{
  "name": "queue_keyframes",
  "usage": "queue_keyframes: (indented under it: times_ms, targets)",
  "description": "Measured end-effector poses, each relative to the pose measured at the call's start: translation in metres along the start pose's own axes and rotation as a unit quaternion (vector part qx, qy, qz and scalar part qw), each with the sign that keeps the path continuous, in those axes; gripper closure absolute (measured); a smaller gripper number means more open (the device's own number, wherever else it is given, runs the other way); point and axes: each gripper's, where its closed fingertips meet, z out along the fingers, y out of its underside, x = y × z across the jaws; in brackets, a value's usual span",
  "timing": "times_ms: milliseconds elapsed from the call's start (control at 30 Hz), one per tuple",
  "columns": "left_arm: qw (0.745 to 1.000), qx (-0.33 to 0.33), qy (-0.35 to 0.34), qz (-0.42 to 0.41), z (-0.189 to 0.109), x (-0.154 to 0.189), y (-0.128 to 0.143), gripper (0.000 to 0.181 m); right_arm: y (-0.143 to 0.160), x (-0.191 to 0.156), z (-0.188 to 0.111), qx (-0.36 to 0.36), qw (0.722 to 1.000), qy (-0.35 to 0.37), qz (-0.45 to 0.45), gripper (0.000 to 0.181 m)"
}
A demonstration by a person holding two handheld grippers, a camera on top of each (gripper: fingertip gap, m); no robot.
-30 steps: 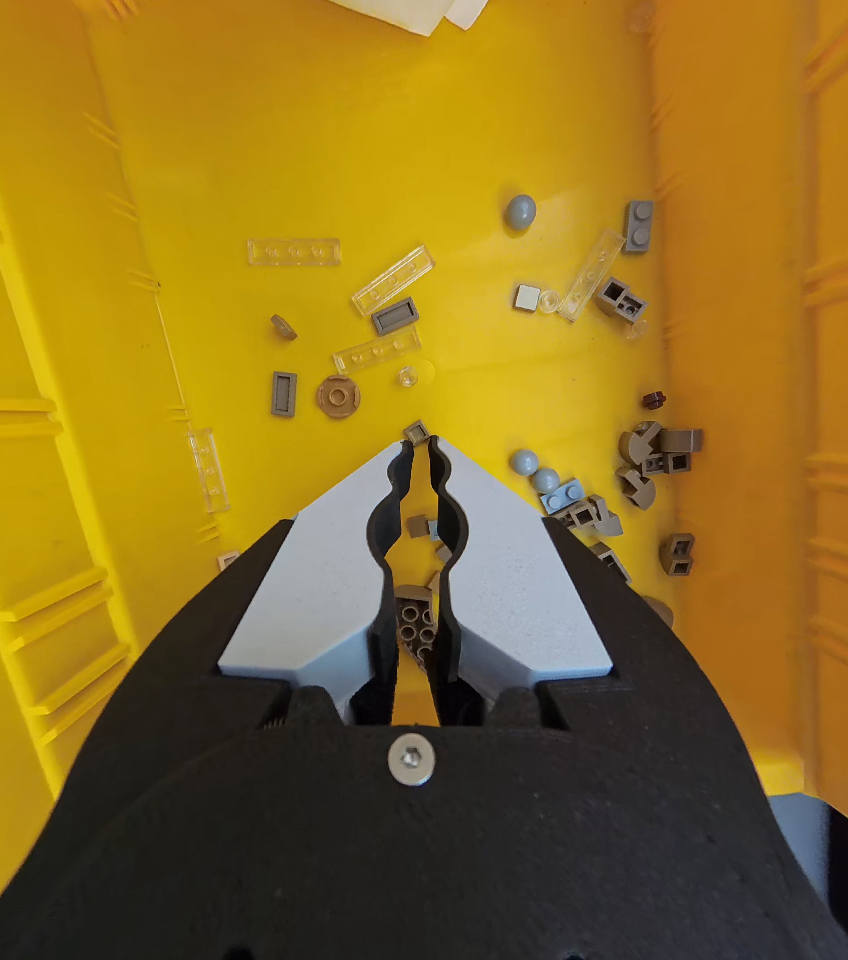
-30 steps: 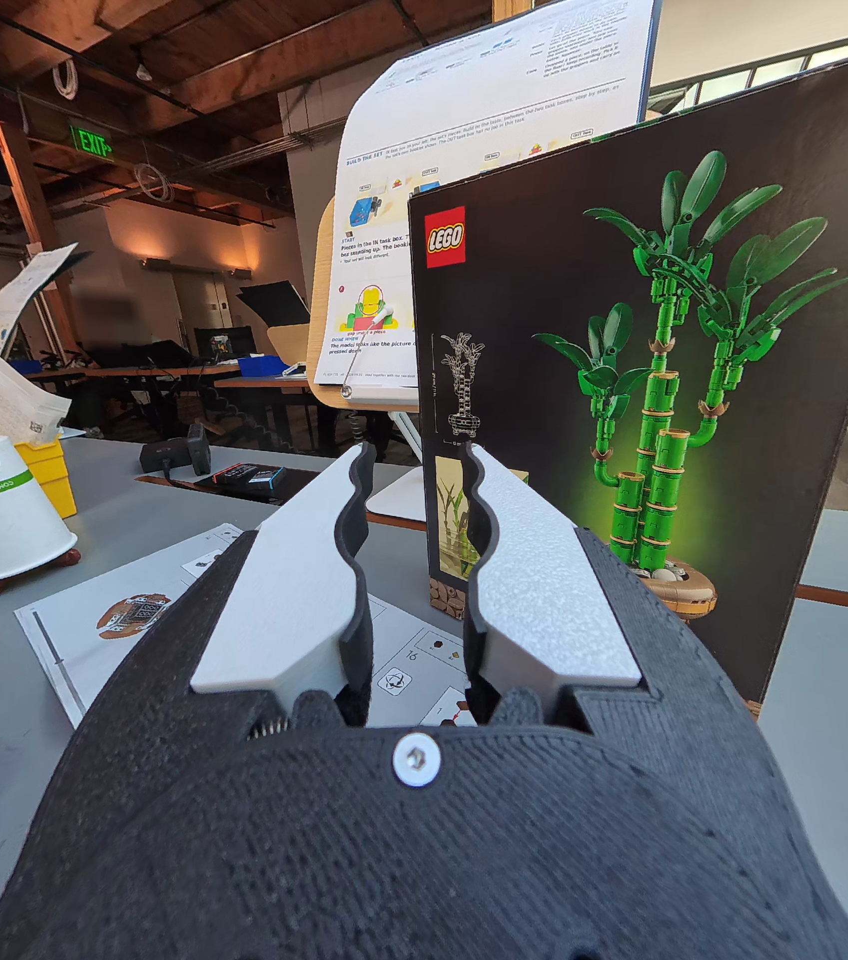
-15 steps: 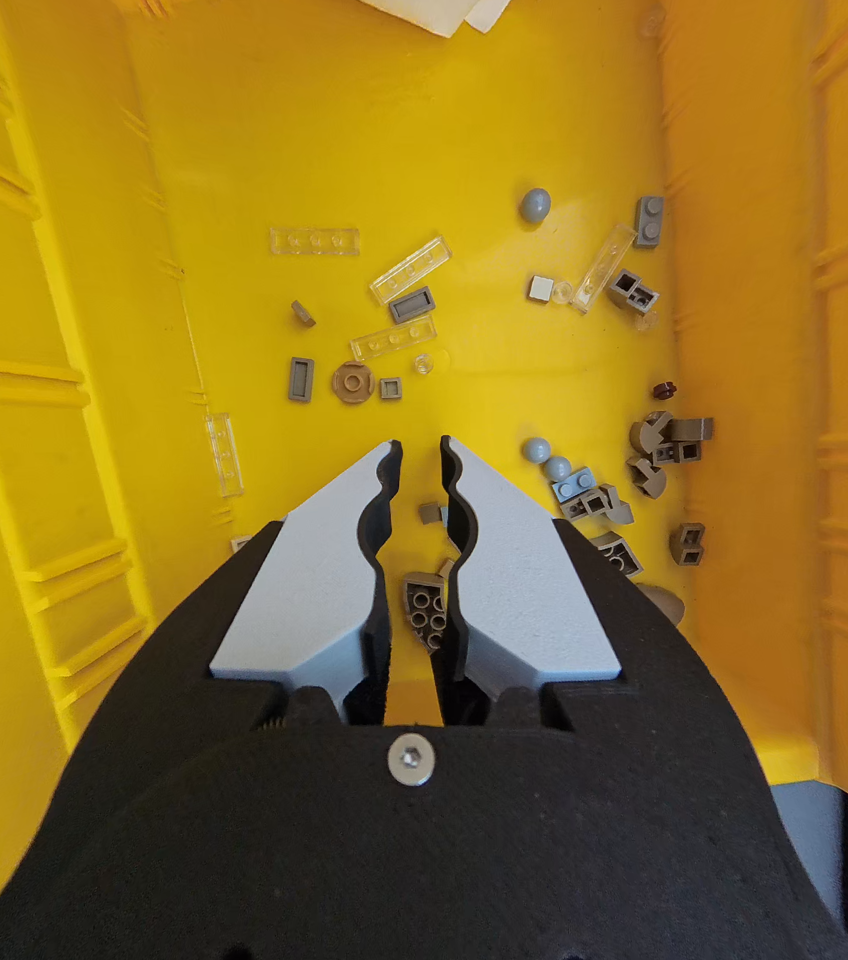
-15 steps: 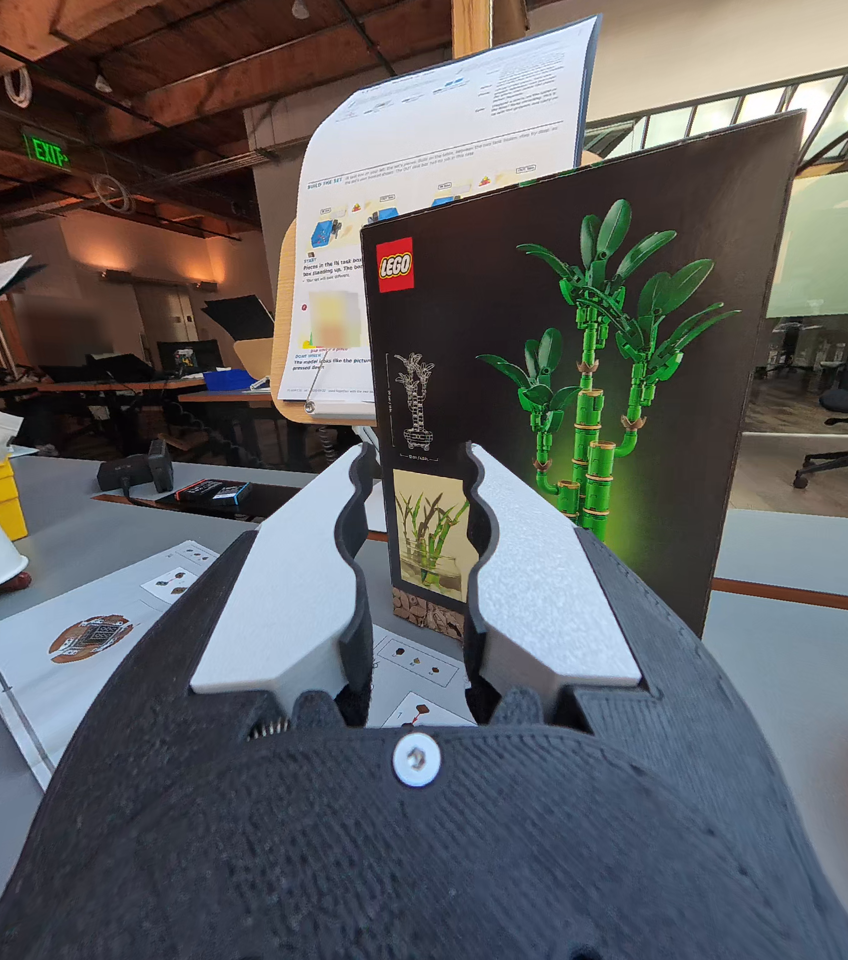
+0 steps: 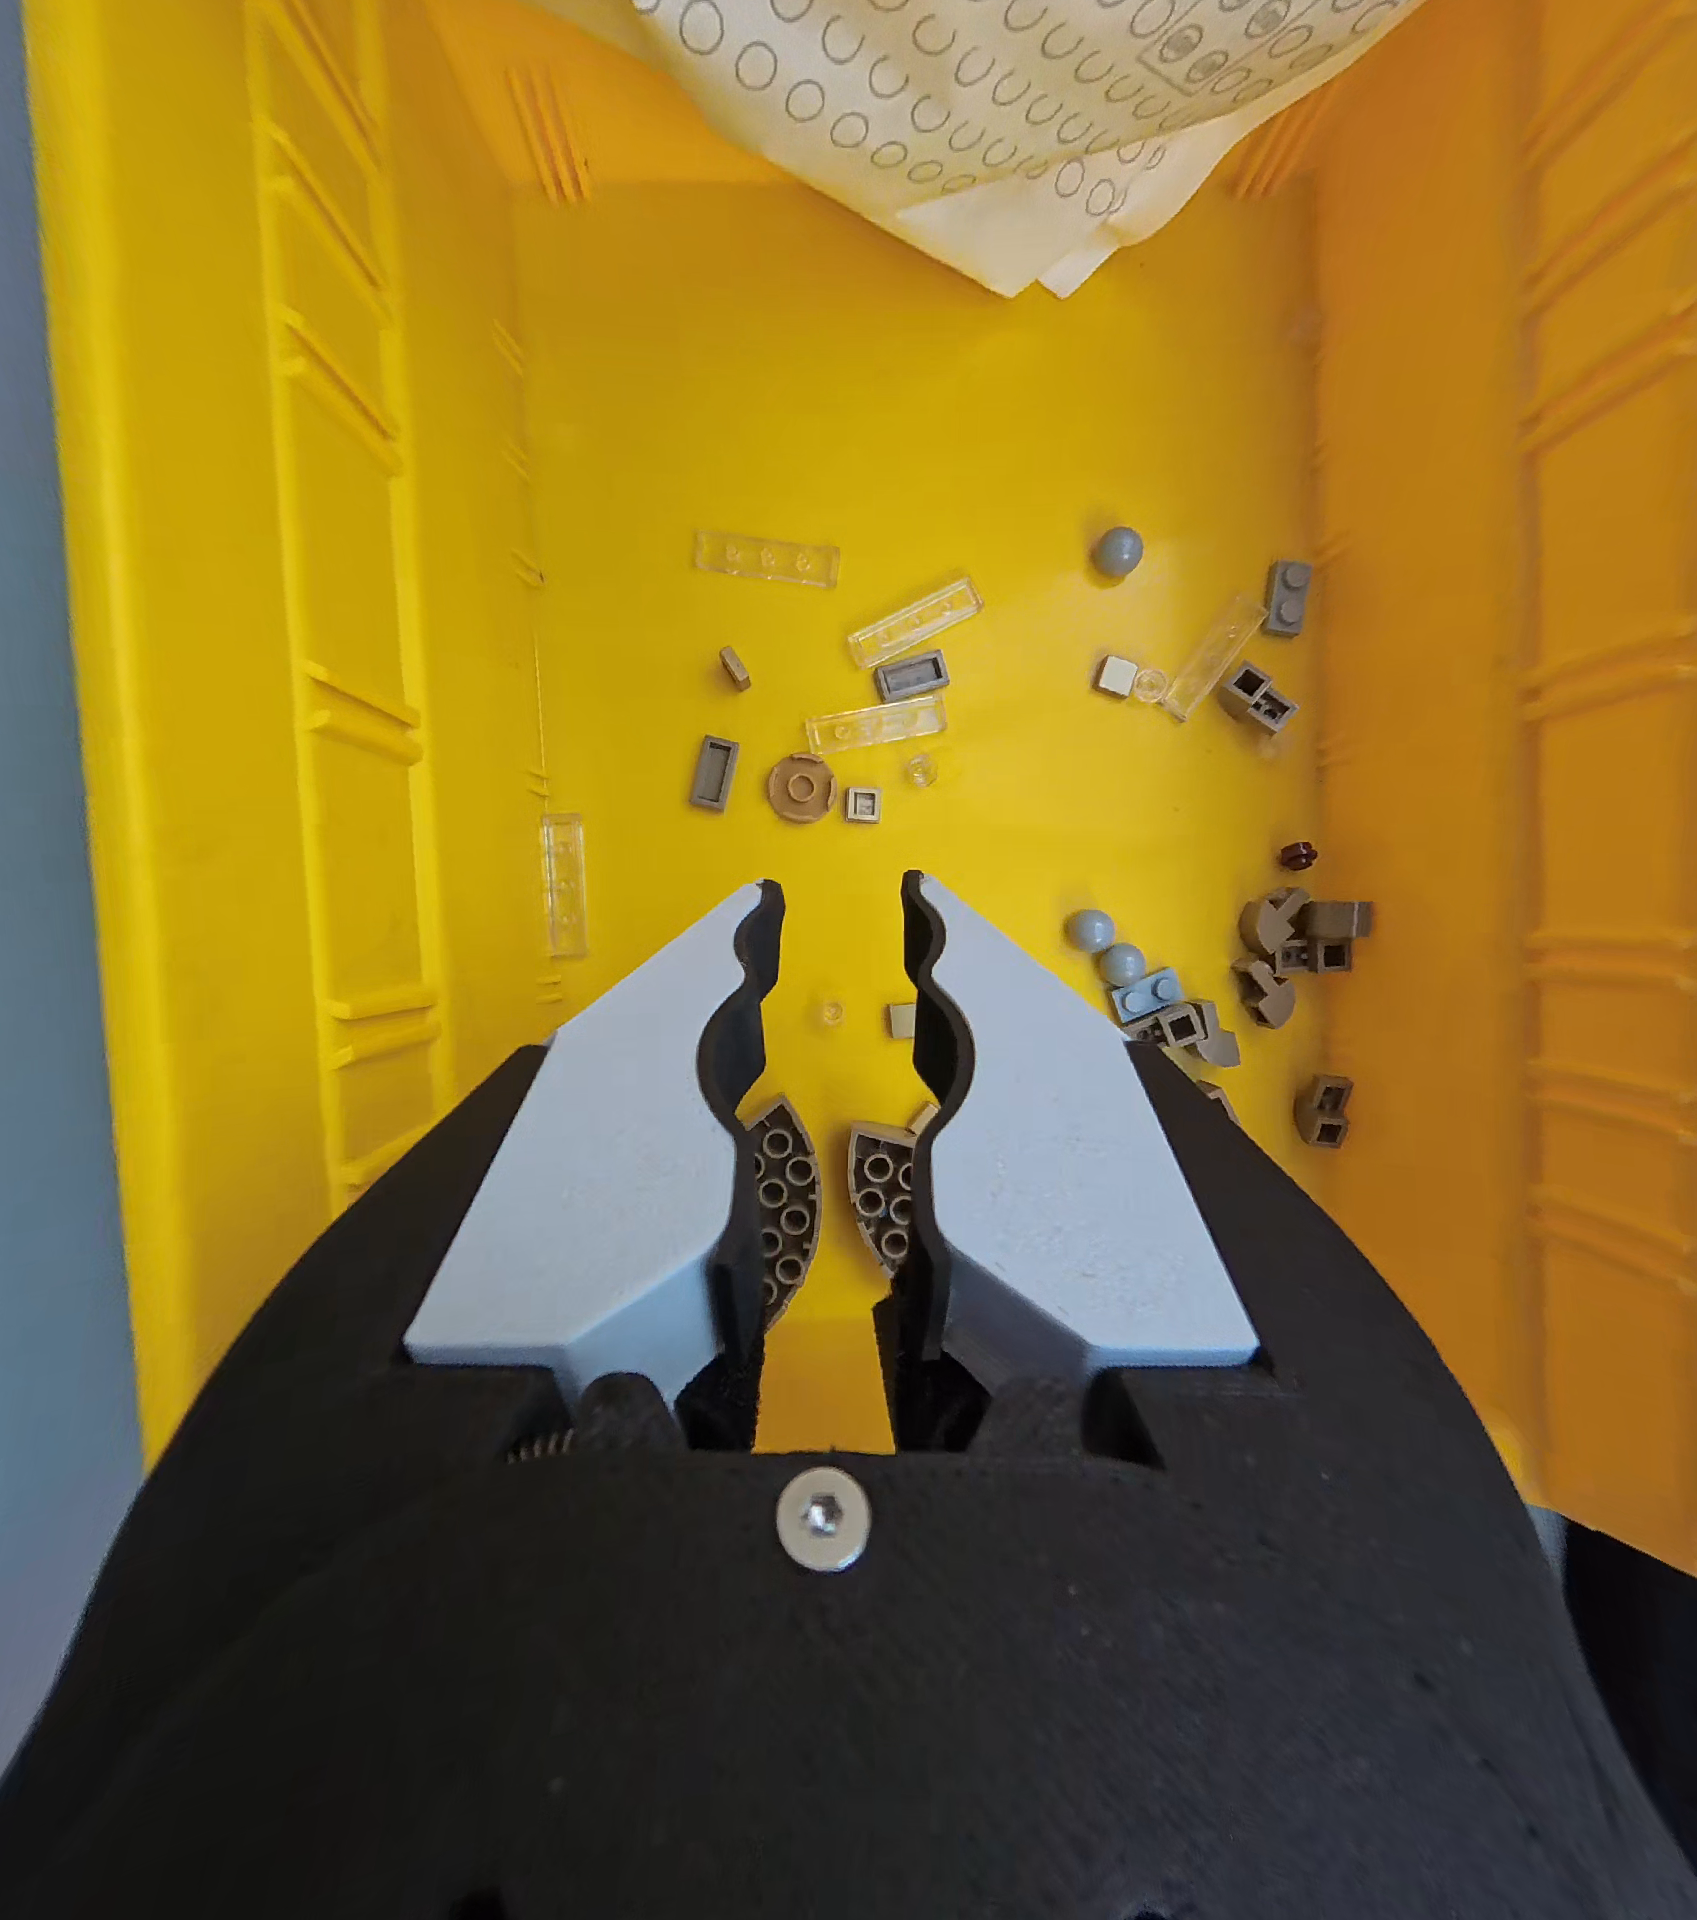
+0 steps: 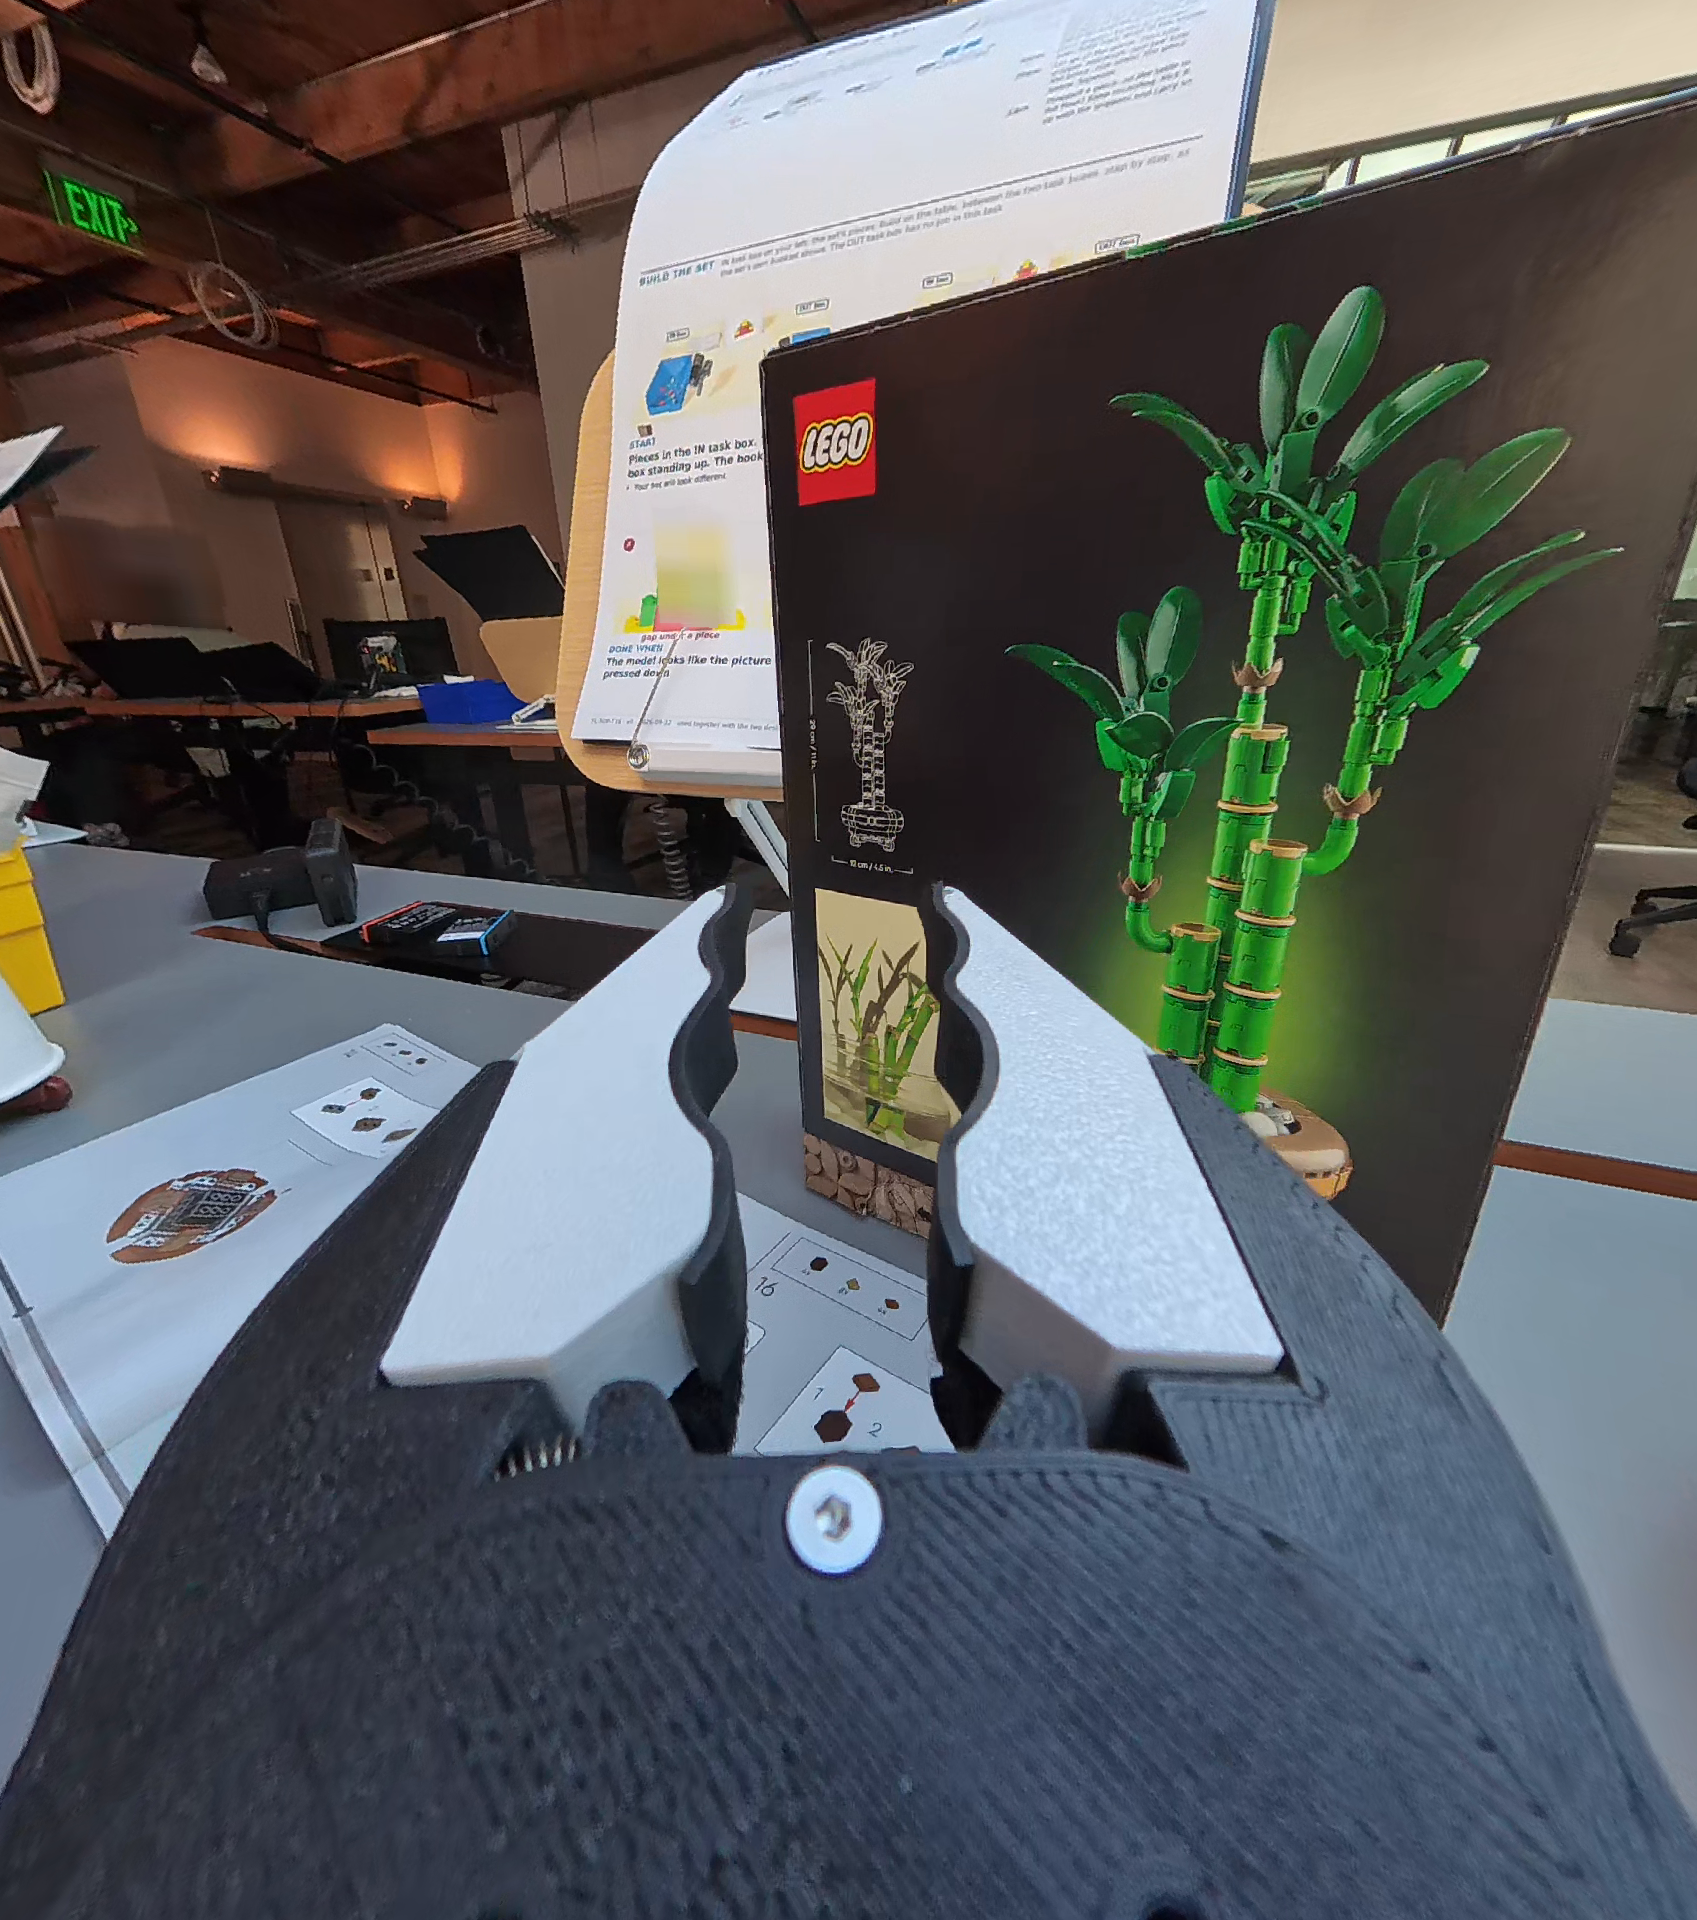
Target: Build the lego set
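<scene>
The left gripper (image 5: 836, 883) points down into a yellow bin (image 5: 231, 644), its fingers parted and empty above two tan curved studded plates (image 5: 790, 1195), with small grey, tan and clear pieces (image 5: 802, 790) scattered farther along the floor. The right gripper (image 6: 828, 894) hangs over the grey surface (image 6: 1602, 1351) with fingers apart, holding nothing, above an open instruction booklet (image 6: 200, 1195). The set's box (image 6: 1239, 675) stands upright beyond.

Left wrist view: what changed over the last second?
The left gripper opened from nearly closed and drew back up out of the yellow plastic bin, holding nothing. Two curved tan studded pieces now show between its fingers. The loose pieces look unmoved. The right gripper stayed open and empty.
</scene>
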Motion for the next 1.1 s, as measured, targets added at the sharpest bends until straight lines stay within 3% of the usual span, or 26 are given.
queue_keyframes:
  times_ms: [33, 300, 533, 900, 1000, 1067, 1100]
  targets:
    - [1.000, -0.007, 0.006, -0.001, 0.005, 0.002, 0.001, 0.159, 0.001, -0.001, 0.000, -0.002, 1.000, 0.000, -0.002, 0.148]
    - [0.999, -0.040, -0.002, 0.036, 0.034, 0.003, 0.005, 0.162, 0.006, 0.001, -0.001, -0.009, 1.000, 0.008, -0.002, 0.148]
    - [0.998, -0.045, -0.003, 0.046, 0.036, 0.001, 0.003, 0.161, 0.006, 0.001, 0.000, -0.008, 1.000, 0.006, 0.003, 0.148]
    - [0.995, -0.039, -0.039, 0.083, 0.038, 0.000, 0.000, 0.175, 0.004, 0.001, 0.000, -0.006, 1.000, 0.002, 0.005, 0.148]
    - [0.997, 0.011, -0.045, 0.062, 0.022, 0.001, -0.012, 0.175, 0.002, 0.001, -0.001, -0.003, 1.000, 0.003, 0.006, 0.148]
    - [0.996, 0.083, 0.022, 0.024, -0.005, 0.027, -0.030, 0.175, 0.002, 0.000, -0.001, -0.003, 1.000, 0.002, 0.001, 0.148]
    - [0.987, 0.129, 0.092, 0.001, -0.024, 0.053, -0.041, 0.175, 0.001, -0.003, 0.000, -0.003, 1.000, -0.001, -0.005, 0.148]
